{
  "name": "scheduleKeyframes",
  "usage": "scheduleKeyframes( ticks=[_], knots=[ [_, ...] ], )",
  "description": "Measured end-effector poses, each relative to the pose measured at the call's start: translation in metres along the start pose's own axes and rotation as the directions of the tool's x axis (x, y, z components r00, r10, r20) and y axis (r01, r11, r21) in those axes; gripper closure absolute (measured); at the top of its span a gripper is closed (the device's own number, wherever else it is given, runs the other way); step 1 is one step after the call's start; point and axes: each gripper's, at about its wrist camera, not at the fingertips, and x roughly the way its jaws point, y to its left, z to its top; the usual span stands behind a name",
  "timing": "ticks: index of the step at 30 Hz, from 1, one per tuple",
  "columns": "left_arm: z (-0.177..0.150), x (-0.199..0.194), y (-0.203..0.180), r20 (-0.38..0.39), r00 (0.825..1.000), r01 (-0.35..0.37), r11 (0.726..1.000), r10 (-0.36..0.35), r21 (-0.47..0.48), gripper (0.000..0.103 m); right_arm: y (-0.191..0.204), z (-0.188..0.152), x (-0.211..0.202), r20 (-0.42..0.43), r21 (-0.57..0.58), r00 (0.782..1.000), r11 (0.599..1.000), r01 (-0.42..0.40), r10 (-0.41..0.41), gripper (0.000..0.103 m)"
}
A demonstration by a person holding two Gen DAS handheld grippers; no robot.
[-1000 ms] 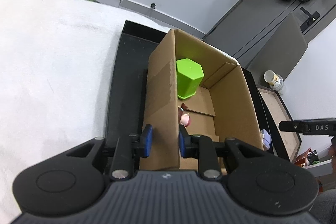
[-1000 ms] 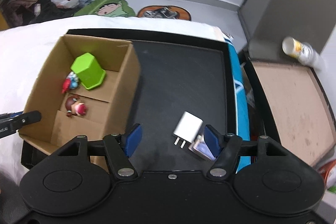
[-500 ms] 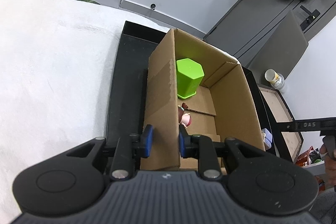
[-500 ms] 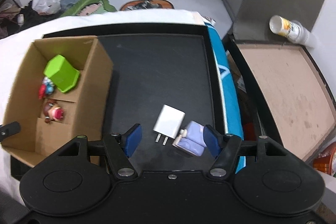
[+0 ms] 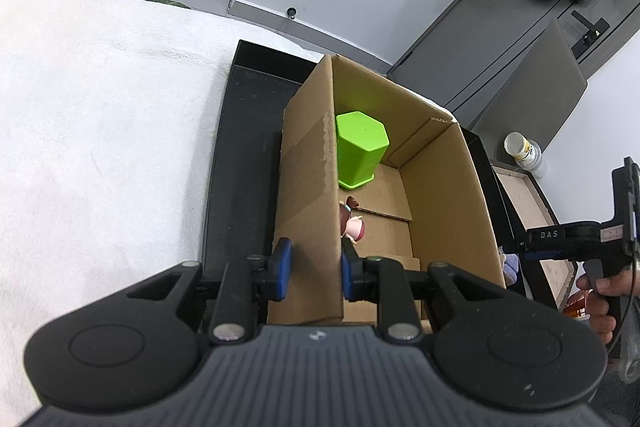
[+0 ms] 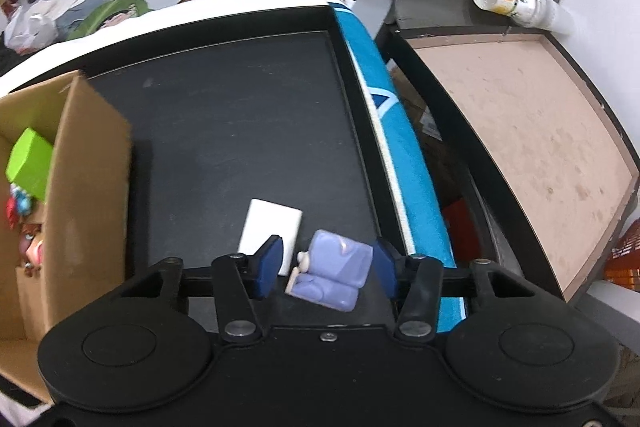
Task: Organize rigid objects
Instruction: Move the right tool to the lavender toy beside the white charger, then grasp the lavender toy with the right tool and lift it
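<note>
A cardboard box [image 5: 308, 167] stands on a black tray [image 5: 240, 163]. Inside are a green hexagonal cup [image 5: 360, 147] and a small pink figurine [image 5: 352, 227]. My left gripper [image 5: 314, 269] is shut on the box's left wall. In the right wrist view the box [image 6: 80, 187] is at the left, with the green cup [image 6: 28, 163] and figurines [image 6: 24, 227] inside. My right gripper [image 6: 326, 263] is open, its jaws on either side of a purple toy [image 6: 332, 269] on the tray [image 6: 240, 131]. A white charger [image 6: 272, 231] lies just left of the toy.
A white cloth [image 5: 100, 131] covers the surface left of the tray. A blue strip [image 6: 384, 131] runs along the tray's right rim. Right of it are a brown board [image 6: 520, 131] and a stack of paper cups [image 6: 516, 3]. The floor beyond holds bags and slippers.
My right gripper has moved right and down toward the purple toy, which now sits between its jaws. The left gripper still holds the box wall.
</note>
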Motion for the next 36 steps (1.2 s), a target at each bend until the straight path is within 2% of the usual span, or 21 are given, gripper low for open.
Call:
scheduleKeyframes(
  ticks=[4,8,13,18,22,26,27,29,36],
  knots=[
    [0.0,0.0,0.0,-0.001,1.0,0.002,1.0,-0.002,-0.005,0.08,-0.002,0.003,0.007,0.001,0.01,1.0,1.0,0.027,-0.027,0.056],
    [0.0,0.0,0.001,-0.001,1.0,0.003,1.0,-0.003,-0.005,0.08,-0.004,0.004,0.018,-0.009,0.024,0.999,0.999,0.035,-0.034,0.064],
    [0.0,0.0,0.001,0.0,1.0,0.003,1.0,-0.003,-0.007,0.08,-0.004,0.003,0.024,-0.005,0.063,0.999,0.997,0.048,-0.048,0.064],
    [0.001,-0.001,0.001,0.0,1.0,0.003,1.0,-0.003,-0.005,0.08,-0.012,0.002,0.031,-0.043,0.126,0.999,0.992,0.018,-0.013,0.065],
    [0.0,-0.001,0.001,0.001,1.0,0.001,1.0,-0.001,-0.002,0.08,-0.017,-0.004,0.039,-0.093,0.164,0.995,0.986,-0.004,0.02,0.073],
    [0.0,-0.001,0.001,0.001,1.0,0.001,1.0,-0.001,-0.001,0.08,-0.018,-0.011,0.047,-0.166,0.18,0.984,0.983,-0.027,0.057,0.071],
    [0.0,-0.001,0.001,0.001,1.0,0.001,1.0,-0.001,-0.001,0.08,-0.018,-0.013,0.047,-0.171,0.18,0.984,0.983,-0.025,0.056,0.07],
    [0.0,0.0,0.001,0.001,1.0,0.0,1.0,0.0,0.0,0.08,-0.019,-0.014,0.045,-0.171,0.188,0.983,0.982,-0.029,0.062,0.058],
    [0.0,0.0,0.001,0.001,1.0,0.0,1.0,0.0,0.0,0.08,-0.021,-0.016,0.028,-0.163,0.183,0.982,0.981,-0.061,0.091,0.055]
  ],
)
